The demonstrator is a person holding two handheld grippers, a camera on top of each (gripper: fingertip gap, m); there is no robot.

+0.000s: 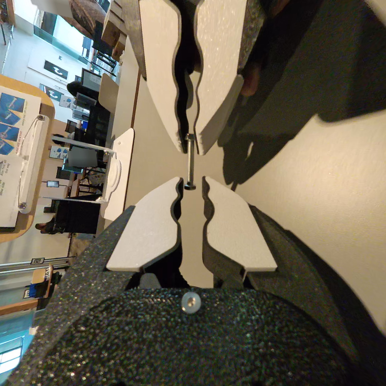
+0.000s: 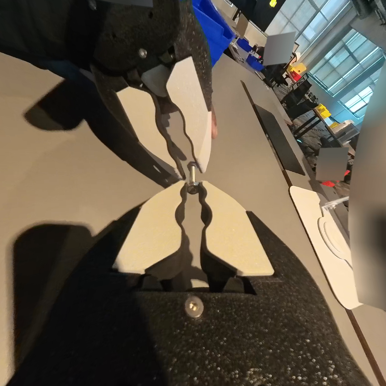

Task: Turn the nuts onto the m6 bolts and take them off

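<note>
**Left jaws open at bolt head, right gripper pinching the nut end**

The left gripper (image 1: 192, 178) was open. Its two white fingers stood either side of the flat head of the bolt (image 1: 191, 163), and in the left wrist view a gap showed on both sides, with no contact. The bolt hung in the air above the pale table (image 1: 313, 188), spanning tip to tip between the two grippers. At its far end sat the nut (image 1: 190, 137), and the right gripper (image 2: 192, 184) was closed on it at the very fingertips.

Judged step: re-grip of the head between turns. To do it well:
- Close the left fingers squarely on the head, not on the threads.
- Keep both grippers on the bolt's axis so the nut doesn't bind or cross-thread.
- Don't let the right gripper's pinch slacken until the left has closed, as it was the only grip on the part.
- Seat the head deeper if possible, since a tip-only grip would slip easily.

Hard to make out:
- In the right wrist view the near end was a dark round blob with a silver edge, so nut and bolt tip could not be told apart there.
- How far the nut was threaded on was hidden by the fingertips.
- No spare nuts or bolts were in view.
- The far background was blurred.
</note>
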